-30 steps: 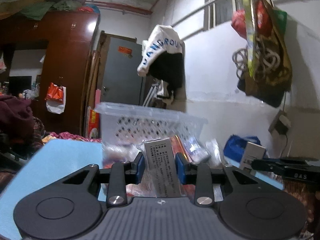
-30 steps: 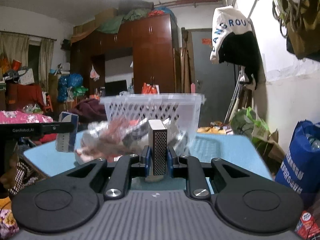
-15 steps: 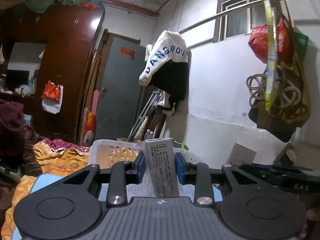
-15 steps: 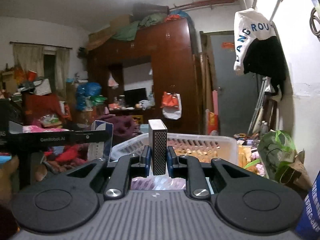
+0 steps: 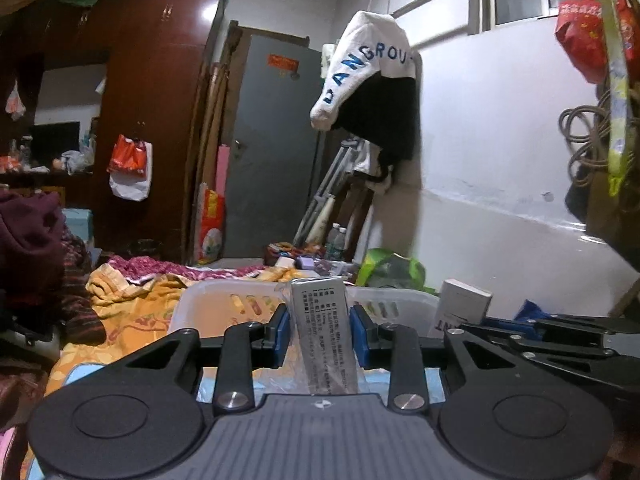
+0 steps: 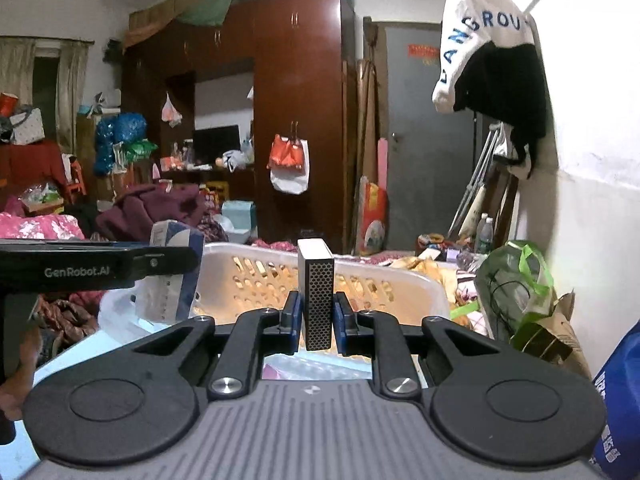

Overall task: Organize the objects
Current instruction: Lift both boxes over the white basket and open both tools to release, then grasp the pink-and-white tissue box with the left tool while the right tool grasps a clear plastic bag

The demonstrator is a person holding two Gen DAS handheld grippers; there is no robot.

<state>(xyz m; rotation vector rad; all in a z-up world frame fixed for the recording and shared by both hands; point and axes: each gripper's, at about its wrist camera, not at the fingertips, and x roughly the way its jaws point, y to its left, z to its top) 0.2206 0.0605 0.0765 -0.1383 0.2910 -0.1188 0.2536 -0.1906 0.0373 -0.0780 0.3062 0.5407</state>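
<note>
My left gripper (image 5: 319,334) is shut on a grey printed box in clear wrap (image 5: 322,332), held upright over the near rim of a white slotted basket (image 5: 224,300). In the right wrist view my right gripper (image 6: 316,322) is shut on a matchbox (image 6: 316,284) with a dark striking side, upright above the same basket (image 6: 256,276). The other gripper's black arm (image 6: 96,266) reaches in from the left, carrying the wrapped box (image 6: 170,272). The matchbox, seen from the left wrist view as a white box (image 5: 464,308), stands to the right.
A light blue table top (image 6: 88,348) lies under the basket. Behind it are an orange-patterned blanket (image 5: 132,304), a green bag (image 6: 516,284), a blue bag (image 6: 616,400) at the right, a brown wardrobe (image 6: 296,120) and a grey door (image 5: 272,152). A hand (image 6: 20,360) shows at the far left.
Both grippers have risen and advanced toward the basket with their boxes. The basket, first seen side-on with packets in front, now sits low with its rim and inside showing.
</note>
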